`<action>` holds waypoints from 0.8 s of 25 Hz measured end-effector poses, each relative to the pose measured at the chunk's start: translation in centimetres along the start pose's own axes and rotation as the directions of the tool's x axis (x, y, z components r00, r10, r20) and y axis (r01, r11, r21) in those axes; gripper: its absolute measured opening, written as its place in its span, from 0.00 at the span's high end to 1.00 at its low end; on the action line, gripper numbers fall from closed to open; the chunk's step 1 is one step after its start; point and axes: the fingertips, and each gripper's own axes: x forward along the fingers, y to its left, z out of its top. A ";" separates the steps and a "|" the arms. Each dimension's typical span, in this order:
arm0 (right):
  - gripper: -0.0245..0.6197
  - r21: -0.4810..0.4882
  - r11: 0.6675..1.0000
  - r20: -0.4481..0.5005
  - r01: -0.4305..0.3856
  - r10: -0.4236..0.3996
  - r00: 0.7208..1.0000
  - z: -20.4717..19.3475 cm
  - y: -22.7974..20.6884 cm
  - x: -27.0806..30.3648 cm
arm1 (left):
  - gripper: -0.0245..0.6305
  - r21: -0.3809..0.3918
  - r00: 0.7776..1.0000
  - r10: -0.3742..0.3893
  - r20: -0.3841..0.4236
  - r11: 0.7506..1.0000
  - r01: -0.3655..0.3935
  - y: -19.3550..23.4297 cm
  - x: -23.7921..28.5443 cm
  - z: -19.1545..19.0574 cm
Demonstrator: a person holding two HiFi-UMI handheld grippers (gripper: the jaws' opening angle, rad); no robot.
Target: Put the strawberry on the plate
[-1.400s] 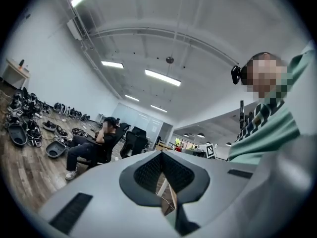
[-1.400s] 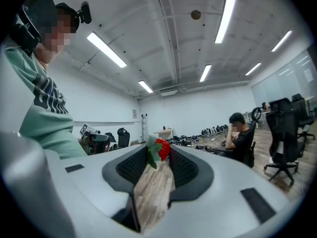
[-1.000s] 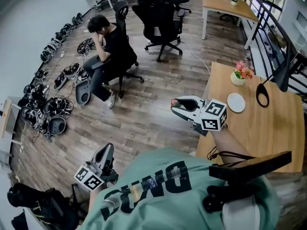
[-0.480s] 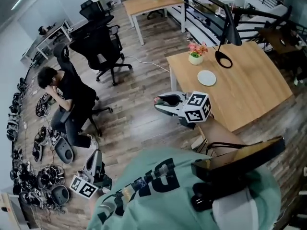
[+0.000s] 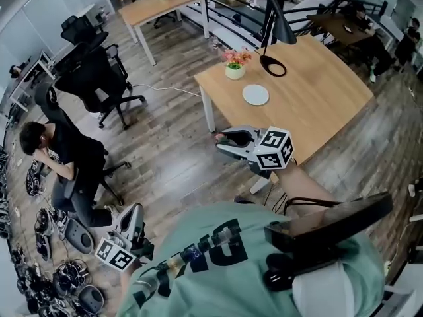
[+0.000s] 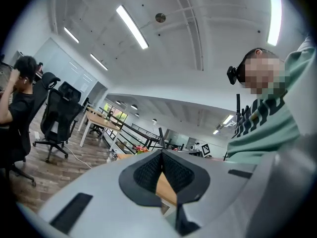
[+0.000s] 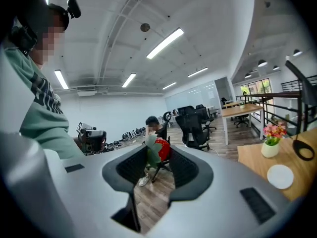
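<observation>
we swing round to face the desk (image 5: 317, 91) — the plate (image 5: 255, 95) by its left corner is next. our right gripper (image 5: 228, 142) clamps the strawberry (image 7: 162, 148); our left gripper (image 5: 135, 210) hangs empty, jaws together.

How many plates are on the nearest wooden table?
1. The white plate lies on the near table, close to the flower pot and the black lamp. None seems hidden.

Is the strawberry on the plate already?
No, the strawberry is pinched in the right tongs, and the white plate sits bare.
</observation>
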 end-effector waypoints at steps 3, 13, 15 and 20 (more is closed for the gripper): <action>0.74 0.018 0.999 0.014 0.036 -0.036 0.999 -0.5 -3.1 -1.5 | 0.96 -0.002 0.999 -0.033 -0.026 0.999 0.033 0.5 3.7 -0.4; 0.74 0.053 0.994 0.113 0.100 -0.106 0.988 1.9 -20.3 -5.2 | 0.96 0.088 0.977 -0.110 -0.185 0.988 0.128 1.9 24.9 2.2; 0.74 0.069 0.990 0.144 0.127 -0.135 0.980 2.0 -23.4 -7.0 | 0.96 0.086 0.966 -0.138 -0.216 0.983 0.160 1.6 29.3 2.2; 0.74 0.121 0.965 0.170 0.233 -0.251 0.953 1.5 -30.1 -14.4 | 0.96 0.057 0.922 -0.241 -0.302 0.961 0.270 -1.6 39.7 1.0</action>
